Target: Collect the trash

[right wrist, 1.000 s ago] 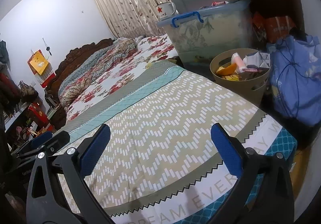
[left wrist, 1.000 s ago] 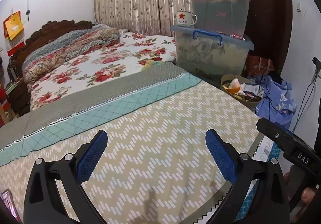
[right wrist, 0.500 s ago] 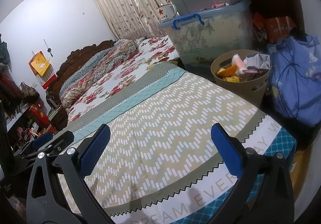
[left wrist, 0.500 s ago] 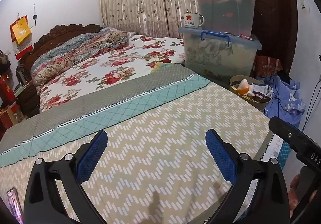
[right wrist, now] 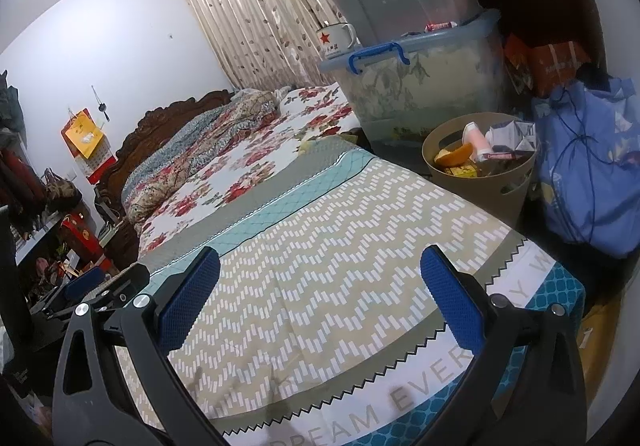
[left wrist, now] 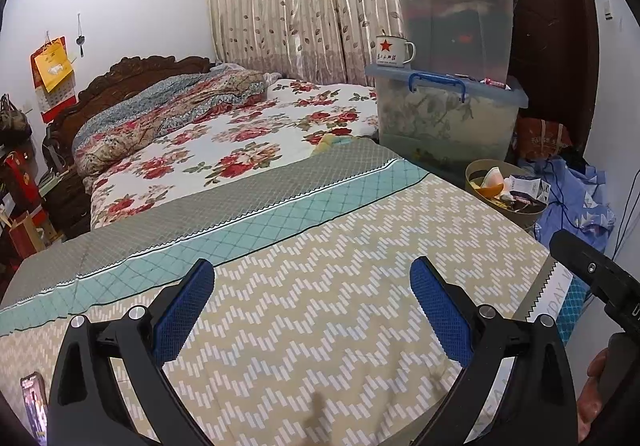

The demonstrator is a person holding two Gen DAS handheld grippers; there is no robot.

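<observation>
A tan round trash bin stands on the floor off the bed's far right corner, filled with an orange peel, a pink tube and crumpled wrappers; the same bin shows in the left wrist view. My left gripper hovers open over the chevron bedspread, nothing between its blue pads. My right gripper is open too, above the bedspread's foot end. Each gripper's body shows at the edge of the other's view.
Stacked clear storage boxes with an enamel mug stand beyond the bin. Blue clothing with cables lies right of it. A floral quilt covers the far bed. A phone lies at the bedspread's near left.
The left view has swung right and pulled back a little, so the boxes and bin sit further right. The right view tilted slightly. Both grippers stay open and empty.
</observation>
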